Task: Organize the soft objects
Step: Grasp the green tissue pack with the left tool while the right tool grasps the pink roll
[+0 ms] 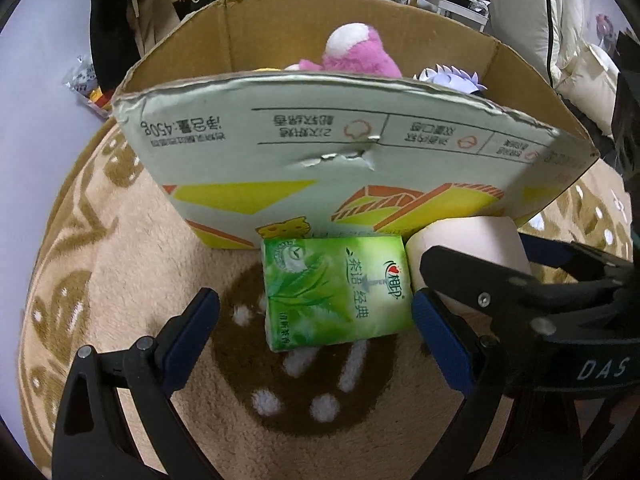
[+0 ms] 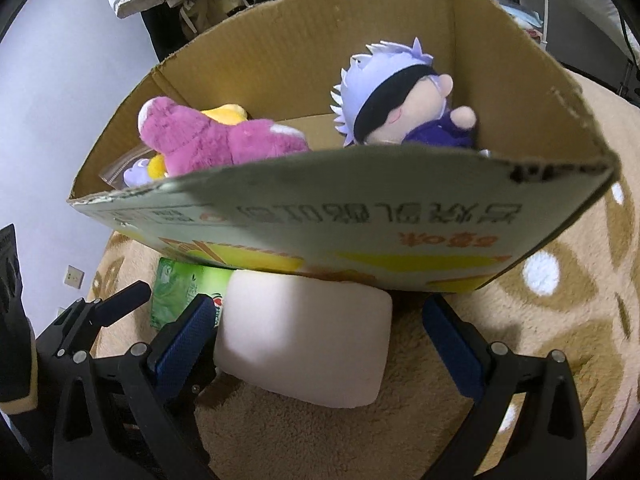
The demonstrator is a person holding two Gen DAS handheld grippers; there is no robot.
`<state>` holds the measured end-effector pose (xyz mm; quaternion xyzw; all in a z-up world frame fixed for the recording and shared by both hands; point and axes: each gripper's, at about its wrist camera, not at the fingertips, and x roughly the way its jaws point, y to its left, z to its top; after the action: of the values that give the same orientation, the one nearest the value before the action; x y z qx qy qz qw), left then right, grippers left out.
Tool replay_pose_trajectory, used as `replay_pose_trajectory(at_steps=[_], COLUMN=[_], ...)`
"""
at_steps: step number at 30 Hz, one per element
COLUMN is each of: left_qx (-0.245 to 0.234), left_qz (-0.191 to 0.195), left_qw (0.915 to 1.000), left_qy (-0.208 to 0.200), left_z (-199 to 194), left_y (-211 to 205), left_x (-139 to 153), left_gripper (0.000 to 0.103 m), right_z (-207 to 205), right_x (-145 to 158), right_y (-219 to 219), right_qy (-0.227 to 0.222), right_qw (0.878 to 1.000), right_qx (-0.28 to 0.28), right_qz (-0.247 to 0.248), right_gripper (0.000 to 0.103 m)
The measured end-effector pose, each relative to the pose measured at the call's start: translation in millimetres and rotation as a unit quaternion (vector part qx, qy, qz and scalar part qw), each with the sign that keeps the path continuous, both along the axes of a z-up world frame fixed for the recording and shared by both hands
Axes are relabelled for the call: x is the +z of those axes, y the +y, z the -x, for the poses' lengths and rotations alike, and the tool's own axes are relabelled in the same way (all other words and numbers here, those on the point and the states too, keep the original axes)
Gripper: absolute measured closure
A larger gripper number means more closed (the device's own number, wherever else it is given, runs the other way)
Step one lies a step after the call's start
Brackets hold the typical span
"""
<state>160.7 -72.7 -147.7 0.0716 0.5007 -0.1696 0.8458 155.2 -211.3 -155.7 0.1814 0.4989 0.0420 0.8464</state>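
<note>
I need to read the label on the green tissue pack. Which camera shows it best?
The left wrist view: the green tissue pack lies face-up between the open left gripper, print unobstructed. The right wrist view shows only a sliver, hidden behind the toilet paper roll and a finger.

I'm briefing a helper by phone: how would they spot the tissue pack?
Find the open cardboard box on the tan rug. Against its printed front lies a flat green plastic tissue pack, beside a plain white paper roll; only the pack is green with printed leaves.
</note>
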Motion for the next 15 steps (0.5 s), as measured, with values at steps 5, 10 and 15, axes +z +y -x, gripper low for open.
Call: replay_pose_trajectory(at_steps=[5,10,15], left_qx=[-0.006,-0.004,-0.006], left_qz=[-0.005,0.000,0.001], left_qw=[1.0000,1.0000,1.0000], left_qy=[-0.003,0.003,0.005], left_z=[-4.0,-7.0,-7.2], left_y=[-1.7,-2.8,-7.0], left_x=[-2.6,-4.7,-5.3], left_gripper=[0.007,0.007,0.007], right_z=[-4.2,-8.2,-7.8], right_x=[-6.7,-11.1,-13.9], right_y=[4.8,6.3,6.3], right_qy=[0.005,0.008,0.011], right_qw=[1.000,1.000,1.000], right_qx=[0.001,0.001,-0.001], right_qz=[0.002,0.005,0.004], right_gripper=[0.000,0.000,0.000])
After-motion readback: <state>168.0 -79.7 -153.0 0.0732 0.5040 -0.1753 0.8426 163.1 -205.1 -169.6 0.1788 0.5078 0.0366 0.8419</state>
